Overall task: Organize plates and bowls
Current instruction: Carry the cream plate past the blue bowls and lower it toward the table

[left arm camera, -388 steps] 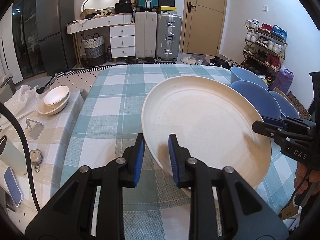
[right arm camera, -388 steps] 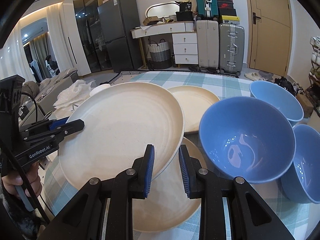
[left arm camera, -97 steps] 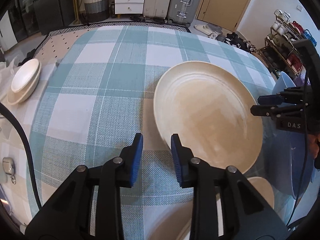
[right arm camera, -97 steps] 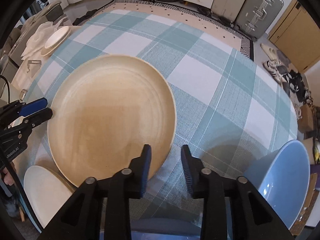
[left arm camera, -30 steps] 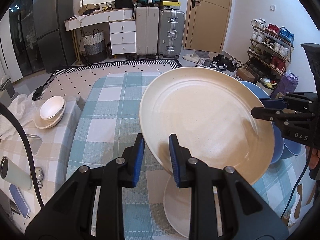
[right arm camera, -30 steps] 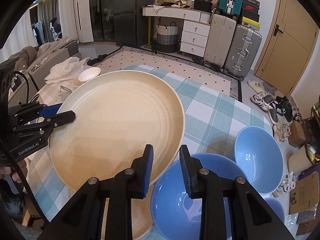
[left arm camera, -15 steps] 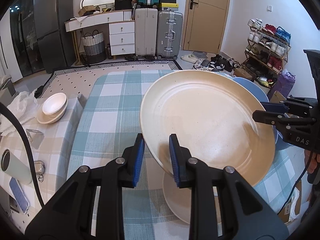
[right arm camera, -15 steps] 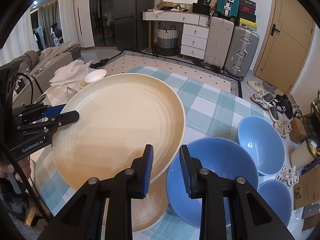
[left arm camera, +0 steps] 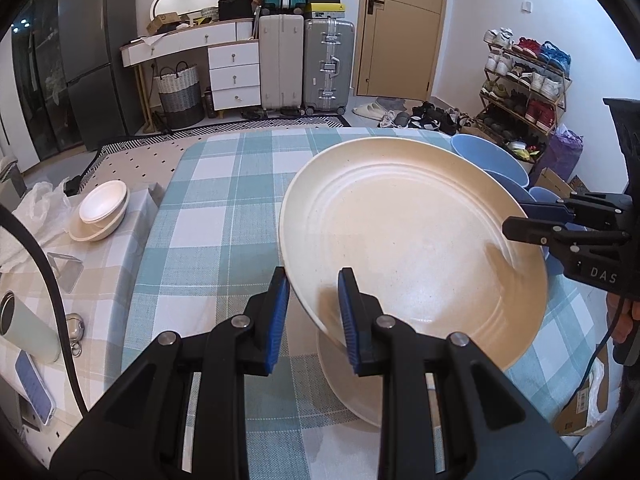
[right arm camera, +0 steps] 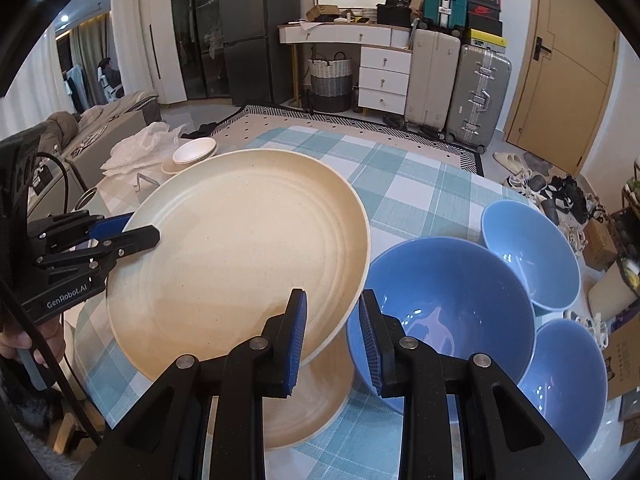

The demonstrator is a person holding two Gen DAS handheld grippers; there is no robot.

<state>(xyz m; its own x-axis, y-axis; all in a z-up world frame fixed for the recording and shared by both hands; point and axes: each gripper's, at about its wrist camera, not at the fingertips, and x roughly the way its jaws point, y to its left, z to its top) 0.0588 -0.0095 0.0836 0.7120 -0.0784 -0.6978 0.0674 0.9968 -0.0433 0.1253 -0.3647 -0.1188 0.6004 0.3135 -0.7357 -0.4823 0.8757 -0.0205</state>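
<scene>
A large cream plate (left arm camera: 412,248) hangs tilted over the checked table, held by opposite edges. My left gripper (left arm camera: 314,284) is shut on its near-left rim, and my right gripper (right arm camera: 332,312) is shut on its right rim. Each gripper also shows in the other's view: the right gripper (left arm camera: 516,222) and the left gripper (right arm camera: 144,227). A smaller cream plate (right arm camera: 316,400) lies on the cloth just beneath, mostly hidden. Three blue bowls (right arm camera: 444,300) (right arm camera: 528,252) (right arm camera: 568,372) stand to the right of the plates.
The teal checked tablecloth (left arm camera: 224,208) stretches away to the far edge. A side table at the left carries stacked white bowls (left arm camera: 100,212), a tumbler (left arm camera: 24,332) and a phone (left arm camera: 34,384). Suitcases, drawers and a shoe rack stand beyond.
Both grippers have carried the large plate forward and a little lower, closer to the small plate beneath. All three blue bowls now show in the right wrist view.
</scene>
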